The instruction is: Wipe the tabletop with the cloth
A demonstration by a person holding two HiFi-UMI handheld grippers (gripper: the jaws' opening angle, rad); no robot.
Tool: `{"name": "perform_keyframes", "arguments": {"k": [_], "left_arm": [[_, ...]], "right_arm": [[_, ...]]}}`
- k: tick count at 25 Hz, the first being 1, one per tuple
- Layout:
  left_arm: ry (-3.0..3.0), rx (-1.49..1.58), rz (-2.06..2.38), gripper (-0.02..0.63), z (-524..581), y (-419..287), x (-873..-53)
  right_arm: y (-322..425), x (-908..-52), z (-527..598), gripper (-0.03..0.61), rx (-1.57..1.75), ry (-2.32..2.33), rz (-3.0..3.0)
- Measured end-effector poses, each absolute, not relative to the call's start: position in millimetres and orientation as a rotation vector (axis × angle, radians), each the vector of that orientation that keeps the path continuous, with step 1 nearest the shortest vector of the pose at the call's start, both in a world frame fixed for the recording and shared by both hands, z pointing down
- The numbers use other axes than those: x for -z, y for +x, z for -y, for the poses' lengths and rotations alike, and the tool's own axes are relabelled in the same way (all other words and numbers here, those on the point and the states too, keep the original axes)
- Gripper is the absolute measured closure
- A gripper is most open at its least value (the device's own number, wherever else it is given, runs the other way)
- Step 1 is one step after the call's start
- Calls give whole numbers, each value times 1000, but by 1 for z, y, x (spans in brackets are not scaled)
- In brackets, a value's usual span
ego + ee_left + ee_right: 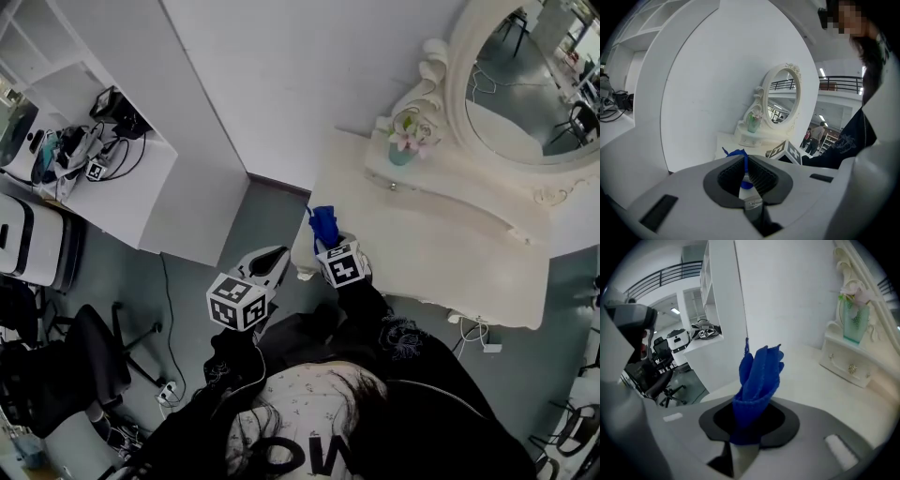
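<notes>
Blue cloth (757,380) pinched in right tool (749,425), vase (855,323) beyond.

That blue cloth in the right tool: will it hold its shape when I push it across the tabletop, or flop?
Probably floppy: the cloth stands bunched in soft folds above the right tool, so it should flatten and drag. It looks light and coarse-woven, so it will likely catch a little on the smooth tabletop rather than slide freely.

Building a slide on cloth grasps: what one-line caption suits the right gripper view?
Right gripper, shut on a bunched blue cloth, points across the cream tabletop.
</notes>
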State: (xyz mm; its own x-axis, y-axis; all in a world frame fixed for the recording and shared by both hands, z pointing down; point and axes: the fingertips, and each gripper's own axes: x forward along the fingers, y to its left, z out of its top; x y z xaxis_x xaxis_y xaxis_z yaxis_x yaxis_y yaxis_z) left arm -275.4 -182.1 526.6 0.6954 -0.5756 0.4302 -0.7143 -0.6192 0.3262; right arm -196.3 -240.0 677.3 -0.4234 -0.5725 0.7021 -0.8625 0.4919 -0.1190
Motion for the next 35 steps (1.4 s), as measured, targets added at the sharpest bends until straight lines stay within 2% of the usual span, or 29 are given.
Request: {"name": "perform_keyframes", "arguments": {"k": [4,14,24,35], "left_arm": [[2459,-400,929,614,182,-260,-525],[2517,-408,764,614,178,-205,-525],[2560,-426,644,614,171,-136,-524],[2599,-466,534,614,152,-25,-528]], "right_arm": [[-186,-676,240,470,-556,1181,2120],[-119,-676,226,470,-628,1301,2060],[-4,-679,205,471,-691,1487,1933],[152,-687,167,471,-751,1664,1801]]}}
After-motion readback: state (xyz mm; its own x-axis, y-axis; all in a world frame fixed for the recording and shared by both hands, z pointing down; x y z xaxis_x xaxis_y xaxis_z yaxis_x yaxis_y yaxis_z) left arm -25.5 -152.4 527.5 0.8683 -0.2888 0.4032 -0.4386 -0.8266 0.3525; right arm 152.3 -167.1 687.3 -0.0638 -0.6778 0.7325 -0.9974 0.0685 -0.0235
